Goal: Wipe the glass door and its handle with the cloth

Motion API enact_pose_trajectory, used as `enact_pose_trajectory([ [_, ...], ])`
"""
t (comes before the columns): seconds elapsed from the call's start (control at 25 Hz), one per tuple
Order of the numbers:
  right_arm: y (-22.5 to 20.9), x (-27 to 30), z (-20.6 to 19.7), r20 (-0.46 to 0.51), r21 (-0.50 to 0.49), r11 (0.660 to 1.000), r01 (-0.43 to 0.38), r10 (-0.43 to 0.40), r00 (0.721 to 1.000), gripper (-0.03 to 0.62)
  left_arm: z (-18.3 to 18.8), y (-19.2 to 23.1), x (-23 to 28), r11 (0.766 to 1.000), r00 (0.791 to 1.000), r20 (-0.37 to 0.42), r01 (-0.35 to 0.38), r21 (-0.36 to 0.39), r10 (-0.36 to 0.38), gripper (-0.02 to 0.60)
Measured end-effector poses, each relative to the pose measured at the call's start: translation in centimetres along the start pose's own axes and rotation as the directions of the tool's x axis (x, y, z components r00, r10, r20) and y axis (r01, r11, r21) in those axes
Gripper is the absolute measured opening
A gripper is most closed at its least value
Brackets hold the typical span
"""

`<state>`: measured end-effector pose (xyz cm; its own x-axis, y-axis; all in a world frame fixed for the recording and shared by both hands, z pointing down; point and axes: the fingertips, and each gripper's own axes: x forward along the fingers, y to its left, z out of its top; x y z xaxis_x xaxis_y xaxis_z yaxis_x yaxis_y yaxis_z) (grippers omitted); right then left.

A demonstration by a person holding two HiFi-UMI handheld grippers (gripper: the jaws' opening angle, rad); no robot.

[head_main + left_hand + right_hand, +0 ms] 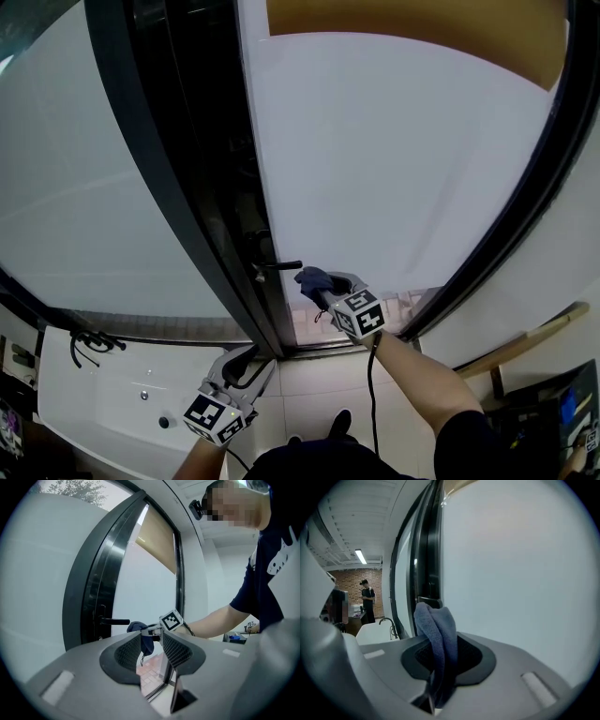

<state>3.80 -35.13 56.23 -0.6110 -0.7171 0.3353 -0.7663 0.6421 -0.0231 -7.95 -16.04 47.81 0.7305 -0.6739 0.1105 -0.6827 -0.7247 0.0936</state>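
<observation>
Cloth [436, 634]: dark blue, looped terry weave, folded into a tall rounded hump with 2 visible folds. Lower end pinched between the jaws of the right gripper [440, 660]; the jaws are closed tight on it and the hump stands up past their tips.

Head view: right gripper [322, 289] is raised at the opening edge of the glass door [394, 159]. The cloth [312, 278] sits just beside the free end of the black lever handle [279, 266]. Contact with the handle cannot be told. The pane looks frosted white, with a tan blind [412, 28] across its top and a dark frame [178, 187] at its left.

Left gripper [249, 364] is held low, well apart from the handle, near the white basin [112, 384]. In the left gripper view its jaws [152, 651] stand apart with nothing between them; beyond them the handle [115, 621] and a hanging corner of the cloth [146, 644] show
</observation>
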Motion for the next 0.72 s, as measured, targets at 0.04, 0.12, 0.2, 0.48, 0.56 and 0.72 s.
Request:
enact_pose_trajectory([
  [0.04, 0.3, -1.1, 0.5, 0.021, 0.003, 1.000, 0.003, -0.003, 1.000, 0.071, 0.1, -0.1, -0.1, 1.000, 1.000, 0.004, 0.009, 0.001, -0.009, 0.143],
  [0.12, 1.2, -3.3, 1.4, 0.060, 0.006, 1.000, 0.012, -0.012, 0.998, 0.071, 0.4, -0.3, -0.4, 1.000, 1.000, 0.010, 0.030, 0.006, -0.030, 0.143],
  [0.2, 2.1, -5.8, 2.0, 0.096, 0.000, 1.000, 0.025, -0.025, 0.995, 0.071, 0.5, -0.6, -0.8, 0.999, 0.998, 0.018, 0.053, 0.011, -0.053, 0.143],
  [0.48, 5.0, -15.7, 1.9, 0.188, 0.067, 0.989, 0.133, -0.143, 0.972, 0.071, 0.7, -2.4, -3.4, 0.989, 0.989, 0.025, 0.146, 0.031, -0.146, 0.143],
  [0.56, 5.8, -18.3, 1.7, 0.212, 0.095, 0.980, 0.173, -0.190, 0.959, 0.071, 0.2, -2.8, -4.0, 0.985, 0.985, 0.019, 0.172, 0.031, -0.173, 0.143],
  [0.72, 7.2, -23.3, 0.9, 0.244, 0.156, 0.958, 0.242, -0.275, 0.930, 0.071, -0.1, -3.6, -4.4, 0.979, 0.979, 0.011, 0.202, 0.019, -0.202, 0.143],
])
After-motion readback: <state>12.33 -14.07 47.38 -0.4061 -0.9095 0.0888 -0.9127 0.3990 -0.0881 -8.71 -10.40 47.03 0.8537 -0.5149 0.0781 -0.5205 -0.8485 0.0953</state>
